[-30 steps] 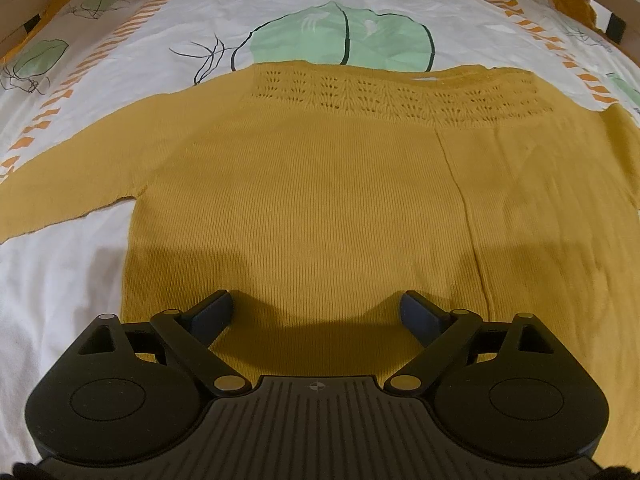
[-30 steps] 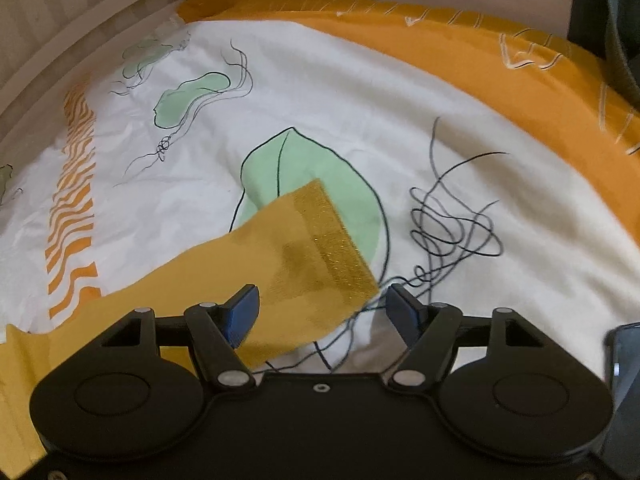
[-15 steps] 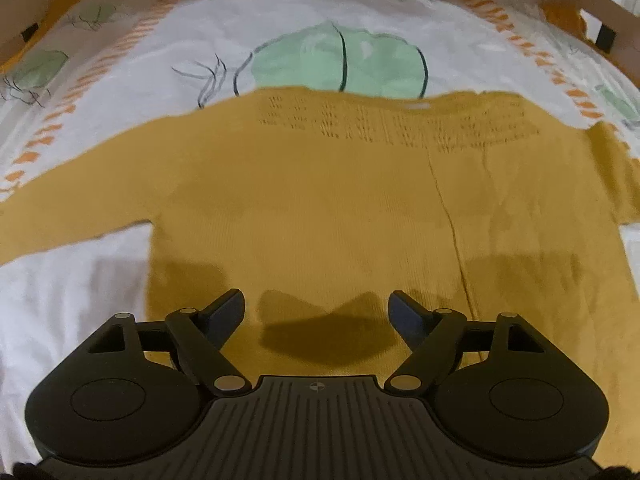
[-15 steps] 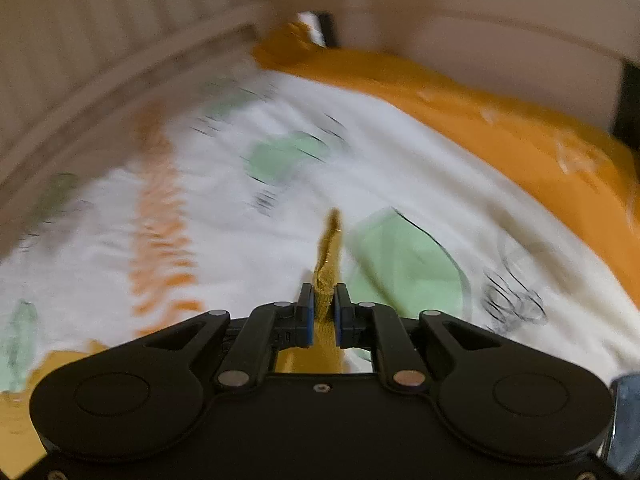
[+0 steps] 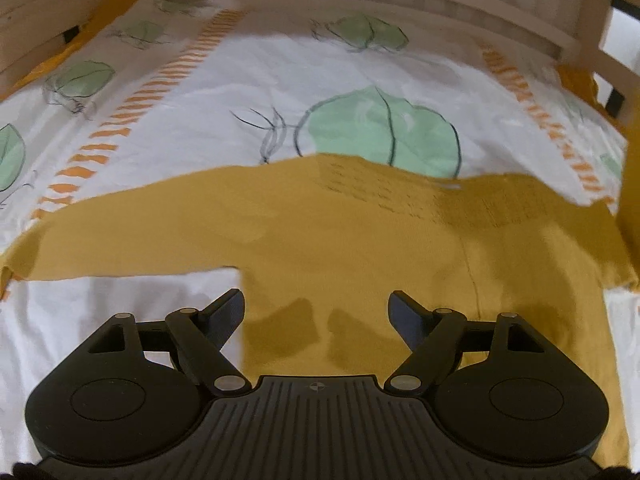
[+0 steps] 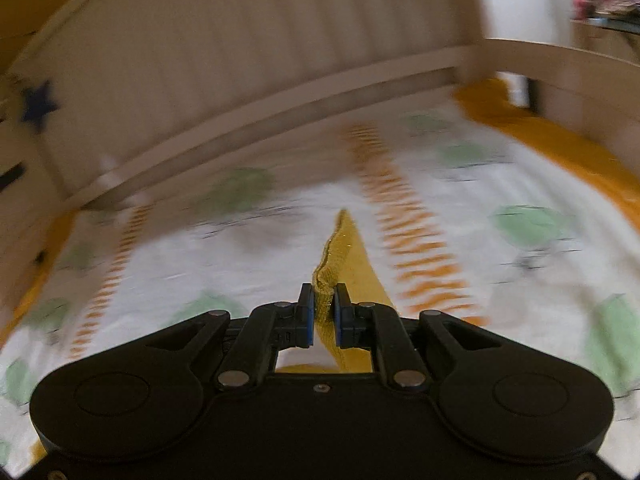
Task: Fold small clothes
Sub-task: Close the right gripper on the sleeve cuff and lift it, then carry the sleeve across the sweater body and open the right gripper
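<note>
While the mustard-yellow sweater [image 5: 360, 248] lies flat on the bed's leaf-print sheet [image 5: 280, 80] with body and one sleeve [image 5: 120, 236] spread out, the fold has barely begun — the right claw [image 6: 323, 312] is pressed together on the ribbed cuff [image 6: 332, 264] of the other sleeve and holds it lifted off the sheet. The left claw [image 5: 316, 312] hangs spread and empty over the sweater's lower body, touching nothing. Judging by this, both sleeves and the body fold are left to do; the count is one sweater, two sleeves, two claws — no other garment shows.
</note>
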The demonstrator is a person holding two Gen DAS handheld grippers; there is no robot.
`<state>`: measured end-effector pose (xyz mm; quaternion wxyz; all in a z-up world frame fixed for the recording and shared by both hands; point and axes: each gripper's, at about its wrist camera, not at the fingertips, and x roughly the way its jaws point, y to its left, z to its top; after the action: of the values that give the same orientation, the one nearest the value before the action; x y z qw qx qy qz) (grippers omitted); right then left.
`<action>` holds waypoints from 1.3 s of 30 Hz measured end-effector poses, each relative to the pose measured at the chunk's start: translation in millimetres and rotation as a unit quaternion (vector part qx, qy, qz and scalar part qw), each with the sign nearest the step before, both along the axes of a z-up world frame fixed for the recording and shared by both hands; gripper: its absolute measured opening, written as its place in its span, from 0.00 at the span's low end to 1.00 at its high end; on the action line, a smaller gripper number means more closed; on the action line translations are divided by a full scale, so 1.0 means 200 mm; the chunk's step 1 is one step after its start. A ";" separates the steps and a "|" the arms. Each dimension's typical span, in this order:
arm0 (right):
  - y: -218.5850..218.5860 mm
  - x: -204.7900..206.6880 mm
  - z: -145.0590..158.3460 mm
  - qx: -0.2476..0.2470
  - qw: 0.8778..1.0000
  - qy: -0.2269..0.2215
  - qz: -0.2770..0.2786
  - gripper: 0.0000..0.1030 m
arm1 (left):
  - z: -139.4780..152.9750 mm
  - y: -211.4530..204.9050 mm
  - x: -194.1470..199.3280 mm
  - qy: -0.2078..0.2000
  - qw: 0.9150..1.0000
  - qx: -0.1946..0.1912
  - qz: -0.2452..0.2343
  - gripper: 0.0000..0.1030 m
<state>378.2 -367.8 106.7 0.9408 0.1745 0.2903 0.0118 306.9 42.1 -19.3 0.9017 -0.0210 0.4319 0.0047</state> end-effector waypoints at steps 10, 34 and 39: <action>0.90 0.15 -0.28 0.058 0.990 0.015 0.126 0.17 | 0.07 0.23 -0.01 -0.021 0.999 0.004 0.039 0.76; 1.46 0.07 -0.94 0.080 0.974 0.057 0.204 0.58 | 0.08 0.48 0.02 -0.014 0.995 -0.024 0.095 0.76; 1.31 -0.01 -0.88 0.051 0.981 0.033 0.185 0.58 | 0.05 0.42 0.06 -0.018 0.996 -0.024 0.084 0.76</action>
<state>375.7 -105.1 -68.7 0.9021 0.1659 0.3476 0.1949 318.8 126.3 -9.3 0.9050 -0.0792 0.4122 0.0698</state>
